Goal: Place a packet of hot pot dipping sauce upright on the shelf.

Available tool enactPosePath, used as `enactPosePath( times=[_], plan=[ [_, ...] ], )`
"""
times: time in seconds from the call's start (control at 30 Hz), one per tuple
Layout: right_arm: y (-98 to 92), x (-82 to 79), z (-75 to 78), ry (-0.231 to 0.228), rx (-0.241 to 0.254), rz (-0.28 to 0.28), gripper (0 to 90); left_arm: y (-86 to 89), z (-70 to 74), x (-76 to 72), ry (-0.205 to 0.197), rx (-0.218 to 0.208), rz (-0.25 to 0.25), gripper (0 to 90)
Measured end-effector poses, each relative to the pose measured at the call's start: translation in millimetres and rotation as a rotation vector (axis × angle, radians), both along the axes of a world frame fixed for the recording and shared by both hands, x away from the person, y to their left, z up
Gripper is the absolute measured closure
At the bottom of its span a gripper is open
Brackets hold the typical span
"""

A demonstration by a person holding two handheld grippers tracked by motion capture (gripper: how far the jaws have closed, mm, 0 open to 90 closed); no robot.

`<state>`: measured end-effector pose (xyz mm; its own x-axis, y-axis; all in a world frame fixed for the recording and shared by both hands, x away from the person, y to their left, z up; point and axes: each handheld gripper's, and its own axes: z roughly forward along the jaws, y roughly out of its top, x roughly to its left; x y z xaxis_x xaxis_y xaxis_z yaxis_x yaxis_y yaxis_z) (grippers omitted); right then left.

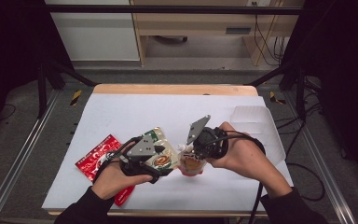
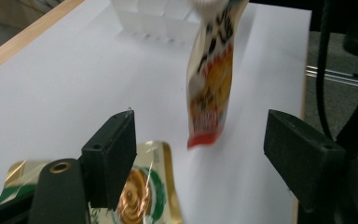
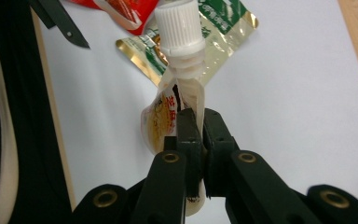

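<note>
Spouted pouch (image 3: 177, 112) hangs pinched in the right gripper (image 3: 200, 135), apparently lifted; left gripper (image 2: 200, 144) stands wide, empty; tray (image 1: 256, 122) at one o'clock awaits.

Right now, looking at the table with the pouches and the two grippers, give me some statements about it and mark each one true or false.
1. The right gripper is shut on the spouted pouch with the white screw cap. True.
2. The left gripper clamps the green and gold foil packet. False: its fingers stand open, and the packet lies on the white table sheet.
3. A red packet lies near the person's left hand. True.
4. The clear plastic tray holds the spouted pouch. False: the pouch hangs from the right gripper.
</note>
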<state>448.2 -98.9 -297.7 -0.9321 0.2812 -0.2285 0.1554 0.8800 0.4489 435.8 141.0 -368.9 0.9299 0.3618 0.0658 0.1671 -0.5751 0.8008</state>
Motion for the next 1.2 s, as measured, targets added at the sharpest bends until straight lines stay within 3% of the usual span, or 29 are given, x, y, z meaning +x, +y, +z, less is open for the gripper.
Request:
enactPosePath(
  times=[0.13,0.23,0.27,0.4,0.63,0.9,1.1,1.2],
  plan=[
    [-7.5,10.2,2.9,-0.007,-0.005,-0.015,87.5,16.2,-17.7,2.0,0.002,0.027,0.066,19.3],
    [-13.1,17.6,0.8,-0.005,-0.011,-0.018,87.5,26.3,-30.9,6.5,0.019,0.023,0.116,16.7],
    [-14.5,19.7,-0.6,-0.003,-0.009,-0.026,87.5,28.5,-33.7,8.1,0.022,0.041,0.128,15.7],
    [-20.7,26.8,-6.8,0.007,-0.009,-0.044,87.5,36.7,-36.7,12.0,0.021,0.037,0.175,13.5],
    [-27.9,31.7,-7.7,0.0,-0.001,-0.052,87.5,42.1,-40.2,12.1,0.011,0.057,0.202,12.4],
    [-40.5,37.3,13.2,-0.069,0.002,-0.057,87.5,62.4,-49.9,7.1,0.011,0.041,0.265,10.3],
    [-51.1,41.3,26.5,-0.13,0.003,-0.076,87.5,80.4,-57.0,2.1,-0.006,0.067,0.323,8.8],
    [-62.2,46.5,34.3,-0.165,0.01,-0.101,87.6,95.8,-59.6,-1.4,-0.011,0.047,0.373,8.7]
  ],
)
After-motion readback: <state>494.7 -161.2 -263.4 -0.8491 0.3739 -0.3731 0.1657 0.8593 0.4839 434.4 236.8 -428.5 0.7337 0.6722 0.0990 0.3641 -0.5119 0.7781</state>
